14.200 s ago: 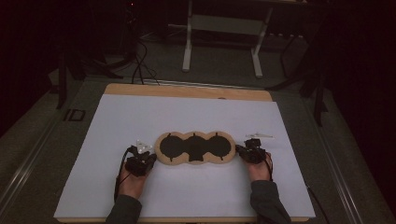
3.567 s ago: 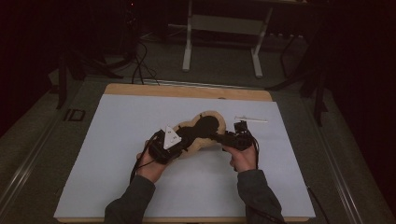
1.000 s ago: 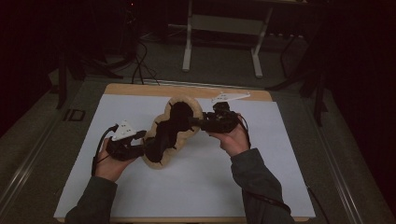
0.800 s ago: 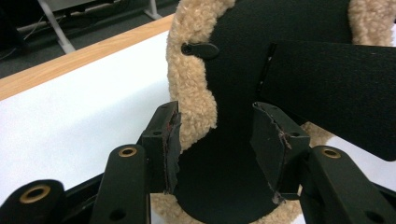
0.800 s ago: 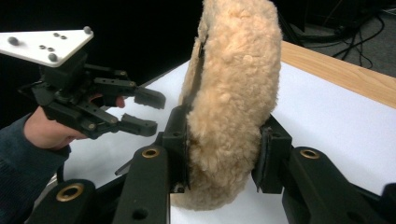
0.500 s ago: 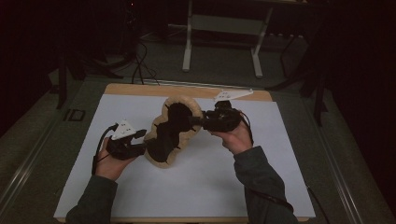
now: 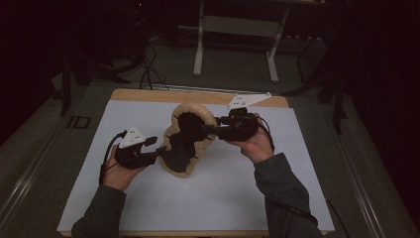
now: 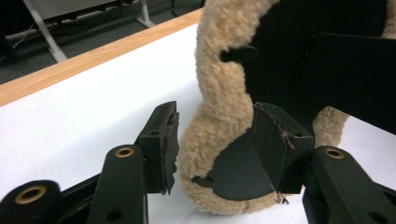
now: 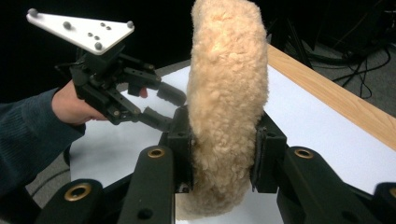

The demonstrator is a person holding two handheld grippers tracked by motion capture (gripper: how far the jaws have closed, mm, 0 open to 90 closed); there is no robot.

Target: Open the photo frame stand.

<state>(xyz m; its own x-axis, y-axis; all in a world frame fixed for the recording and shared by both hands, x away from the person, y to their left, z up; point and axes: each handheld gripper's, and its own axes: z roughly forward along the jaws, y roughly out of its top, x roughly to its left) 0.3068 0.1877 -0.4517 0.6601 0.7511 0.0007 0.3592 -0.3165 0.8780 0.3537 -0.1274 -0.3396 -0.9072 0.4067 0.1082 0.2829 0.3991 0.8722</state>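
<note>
Standing on edge at the centre of the white-covered worktop (image 7: 247, 198), the tan fleece-rimmed, three-lobed black pad (image 7: 188, 139) is raised but not yet laid down again. Right tongs (image 7: 210, 130), at 2 o'clock, have just been closing and pinch its fleece rim; left tongs (image 7: 159, 150), at 8 o'clock, have just been opening, spread loosely about its lower lobe.

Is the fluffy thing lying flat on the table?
No, the fluffy thing stands up on its edge, with the right hand-held gripper pinching its rim.
</note>
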